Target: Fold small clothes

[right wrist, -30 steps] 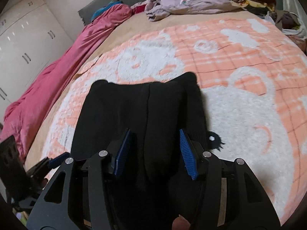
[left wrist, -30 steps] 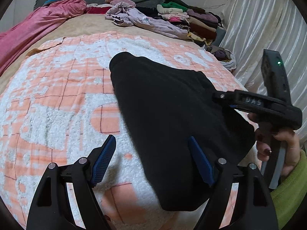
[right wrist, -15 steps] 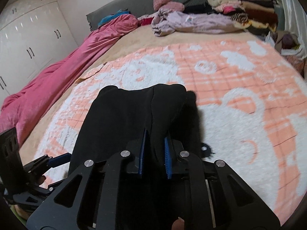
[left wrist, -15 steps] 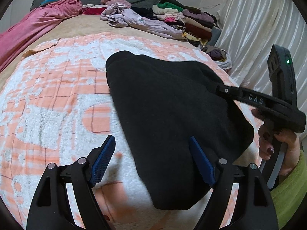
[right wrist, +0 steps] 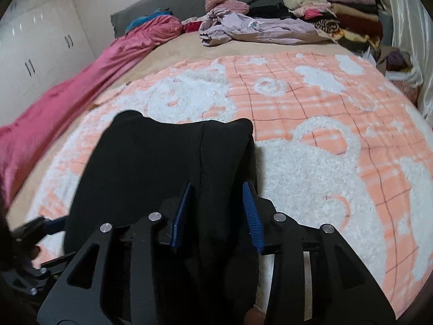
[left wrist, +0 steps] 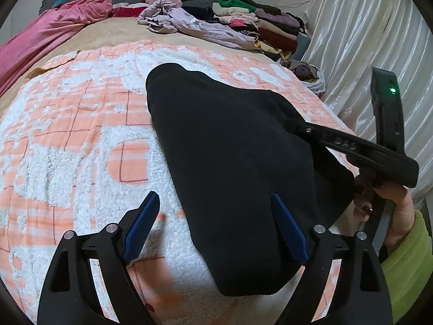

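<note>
One black garment (left wrist: 232,162) in work, lying on the orange-and-white blanket (left wrist: 81,124) toward its near right corner, already doubled into a thick oblong. Looks like at least one fold is done; judging by the bulge on the right side it needs another fold or a flatten before it joins the stack

Left gripper (left wrist: 216,227): jaws wide and just been opening further, nothing clamped. Its right pad (left wrist: 289,230) sits over the garment's near left edge, left pad over bare blanket

Right gripper (right wrist: 216,216): jaws partly apart, just been opening, a raised ridge of the black cloth between the pads. Can't tell for sure whether the pads still bite; looks like a release. The hand (left wrist: 384,197) with lime-green sleeve (left wrist: 406,260) holds it at the garment's right edge

Counts:
- 1 black garment being folded
- 1 loose lilac garment (right wrist: 259,29) at the far edge, unfolded
- 1 stack of folded clothes (right wrist: 330,8) at the far right corner, piece count unreadable
- 1 pink duvet (right wrist: 81,81) along the left edge
- 2 grippers

Left to do: finish this piece, then the lilac one at least
</note>
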`<move>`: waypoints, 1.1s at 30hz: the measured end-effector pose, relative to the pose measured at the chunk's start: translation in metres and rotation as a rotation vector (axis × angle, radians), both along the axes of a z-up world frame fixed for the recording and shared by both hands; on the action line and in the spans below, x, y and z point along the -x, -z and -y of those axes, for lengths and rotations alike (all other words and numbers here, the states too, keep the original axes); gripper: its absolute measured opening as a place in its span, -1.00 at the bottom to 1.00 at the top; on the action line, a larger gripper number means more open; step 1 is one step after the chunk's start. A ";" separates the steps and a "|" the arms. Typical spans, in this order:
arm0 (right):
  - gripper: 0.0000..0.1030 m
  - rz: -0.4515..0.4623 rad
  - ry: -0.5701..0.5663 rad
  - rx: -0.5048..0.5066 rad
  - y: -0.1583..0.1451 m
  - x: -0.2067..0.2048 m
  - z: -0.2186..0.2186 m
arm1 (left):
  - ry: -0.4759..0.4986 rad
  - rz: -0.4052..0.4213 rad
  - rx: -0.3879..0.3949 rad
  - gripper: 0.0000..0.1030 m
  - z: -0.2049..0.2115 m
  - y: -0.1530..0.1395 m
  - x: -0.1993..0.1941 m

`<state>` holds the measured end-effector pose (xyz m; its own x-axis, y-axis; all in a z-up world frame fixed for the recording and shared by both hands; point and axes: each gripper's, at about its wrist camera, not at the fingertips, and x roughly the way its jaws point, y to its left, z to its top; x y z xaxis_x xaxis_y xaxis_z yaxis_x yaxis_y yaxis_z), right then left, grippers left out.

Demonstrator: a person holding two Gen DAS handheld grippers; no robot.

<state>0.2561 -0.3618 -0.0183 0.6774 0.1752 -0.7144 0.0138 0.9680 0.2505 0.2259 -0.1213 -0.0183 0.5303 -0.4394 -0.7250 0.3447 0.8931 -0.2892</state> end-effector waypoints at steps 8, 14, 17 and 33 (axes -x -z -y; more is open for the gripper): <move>-0.26 0.075 0.004 -0.081 -0.033 0.036 0.021 | 0.005 -0.002 0.005 0.62 0.000 0.000 0.000; -0.24 0.051 -0.076 -0.074 -0.042 0.049 0.013 | 0.022 -0.015 0.014 0.61 0.003 0.000 0.005; -0.24 0.006 -0.093 -0.098 -0.032 0.051 0.007 | 0.030 -0.019 0.014 0.61 0.006 0.000 0.007; -0.77 -0.059 -0.109 -0.100 -0.013 0.050 -0.013 | 0.035 0.001 0.018 0.61 0.012 -0.004 0.012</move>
<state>0.2060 -0.3493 -0.0052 0.6080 0.3174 -0.7277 -0.0721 0.9349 0.3475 0.2139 -0.1329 -0.0141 0.5150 -0.4706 -0.7165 0.3758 0.8752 -0.3047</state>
